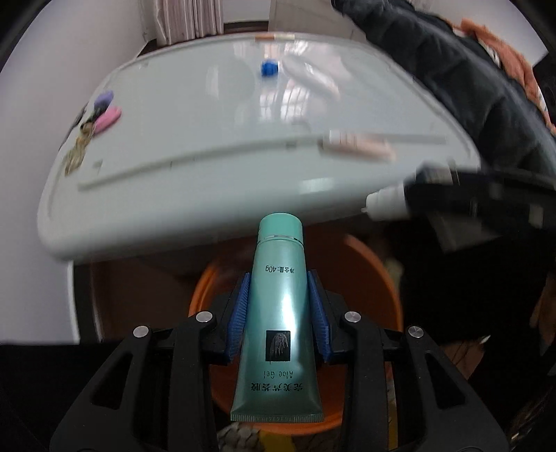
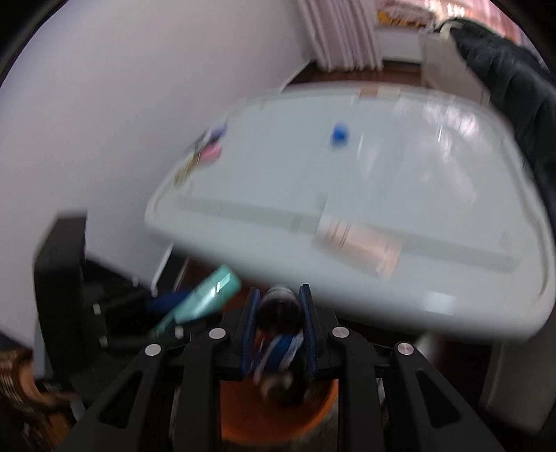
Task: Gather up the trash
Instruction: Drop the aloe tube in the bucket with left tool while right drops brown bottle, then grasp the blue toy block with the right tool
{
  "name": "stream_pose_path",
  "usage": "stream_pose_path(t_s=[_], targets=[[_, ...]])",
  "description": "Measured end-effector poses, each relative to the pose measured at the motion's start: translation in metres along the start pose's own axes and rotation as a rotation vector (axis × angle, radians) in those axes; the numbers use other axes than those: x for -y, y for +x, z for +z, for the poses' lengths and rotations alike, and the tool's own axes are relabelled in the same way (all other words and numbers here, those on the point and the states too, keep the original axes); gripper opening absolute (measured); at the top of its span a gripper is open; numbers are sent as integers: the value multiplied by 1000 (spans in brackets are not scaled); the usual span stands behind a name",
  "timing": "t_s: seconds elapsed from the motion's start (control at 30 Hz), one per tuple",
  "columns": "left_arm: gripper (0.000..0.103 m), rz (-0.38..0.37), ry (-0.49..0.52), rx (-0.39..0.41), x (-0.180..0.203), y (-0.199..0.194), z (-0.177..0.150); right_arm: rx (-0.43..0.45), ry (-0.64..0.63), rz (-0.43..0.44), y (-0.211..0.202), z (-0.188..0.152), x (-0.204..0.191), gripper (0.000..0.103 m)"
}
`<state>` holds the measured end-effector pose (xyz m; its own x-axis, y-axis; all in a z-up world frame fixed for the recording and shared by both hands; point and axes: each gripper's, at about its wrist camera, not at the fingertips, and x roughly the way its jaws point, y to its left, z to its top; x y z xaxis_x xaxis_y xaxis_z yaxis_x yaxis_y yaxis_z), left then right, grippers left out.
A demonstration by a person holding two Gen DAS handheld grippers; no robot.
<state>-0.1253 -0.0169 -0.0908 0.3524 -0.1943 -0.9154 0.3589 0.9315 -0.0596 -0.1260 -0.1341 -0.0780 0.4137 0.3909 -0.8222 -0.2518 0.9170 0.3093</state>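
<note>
My left gripper clamps a teal plastic aloe gel tube, cap at twelve o'clock, above the round orange plastic bin. My right gripper pinches a dark blurred bottle over that bin.

A home room, prob. a bedroom, is suggested: pleated curtains are hung by a white wall, a dark coat is draped beside a white counter w/ hair clips.

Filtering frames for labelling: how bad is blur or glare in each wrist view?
Left wrist: the aloe gel tube is sharp, the table smeared, window glare on it. Right wrist: motion blur throughout; the item in the tongs is unreadable.
</note>
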Motion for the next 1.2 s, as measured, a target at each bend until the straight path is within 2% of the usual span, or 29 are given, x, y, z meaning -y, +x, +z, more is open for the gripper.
stream_pose_path(t_s=[0.17, 0.2, 0.23, 0.27, 0.3, 0.33, 0.4, 0.57, 0.83, 1.2], targets=[[34, 32, -45, -89, -5, 11, -25, -133, 9, -3, 31, -41, -8, 26], [41, 43, -54, -103, -7, 12, -27, -153, -1, -17, 35, -43, -9, 37], [51, 54, -63, -105, -8, 11, -26, -154, -4, -42, 37, -46, -10, 57], [57, 77, -81, -92, -10, 7, -24, -153, 1, -67, 37, -46, -10, 66], [65, 94, -92, -74, -12, 2, -22, -145, 8, -76, 35, -45, -8, 73], [69, 107, -96, -53, -14, -2, -19, -129, 20, -81, 33, -44, -7, 75], [72, 141, -100, -17, -17, -10, -17, -101, 53, -87, 28, -40, 1, 82], [73, 160, -114, 6, -21, -20, -17, -72, 94, -88, 26, -40, 5, 84], [73, 179, -127, 40, -21, -27, -6, -66, 53, -98, 23, -40, 3, 85], [73, 195, -113, 50, -21, -24, 3, -60, 77, -68, 22, -34, 9, 86]])
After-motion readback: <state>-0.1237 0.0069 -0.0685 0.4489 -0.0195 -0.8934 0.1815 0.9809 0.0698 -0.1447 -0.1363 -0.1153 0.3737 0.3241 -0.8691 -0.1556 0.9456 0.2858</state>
